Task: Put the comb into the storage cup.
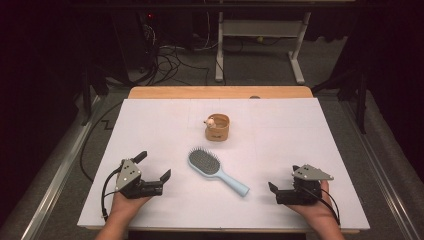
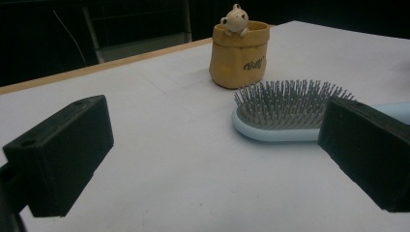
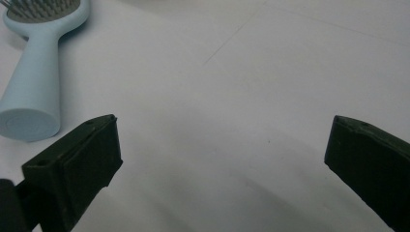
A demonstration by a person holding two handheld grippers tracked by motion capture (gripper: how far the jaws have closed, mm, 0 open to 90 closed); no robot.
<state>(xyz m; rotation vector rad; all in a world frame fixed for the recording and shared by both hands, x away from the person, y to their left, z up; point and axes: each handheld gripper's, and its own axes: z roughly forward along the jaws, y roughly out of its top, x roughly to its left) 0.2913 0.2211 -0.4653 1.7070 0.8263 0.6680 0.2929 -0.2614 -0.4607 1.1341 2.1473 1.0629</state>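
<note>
A light blue hairbrush (image 1: 216,170) lies bristles up in the middle of the white table (image 1: 300,130), its handle pointing toward the near right. Behind it stands a small tan pot (image 1: 217,127) with a little bear figure on its rim. My left gripper (image 1: 154,165) rests at the near left, open and empty, facing the hairbrush head (image 2: 285,113) and the pot (image 2: 239,55). My right gripper (image 1: 284,178) sits at the near right, open and empty, a short way right of the handle's end (image 3: 31,96). In each gripper view the left gripper (image 2: 212,159) and right gripper (image 3: 222,164) have wide-apart jaws.
A wooden edge (image 1: 220,92) runs along the table's far side. Beyond it, on the floor, are cables (image 1: 170,62) and the white legs of a desk frame (image 1: 260,45). Metal rails flank the table left and right.
</note>
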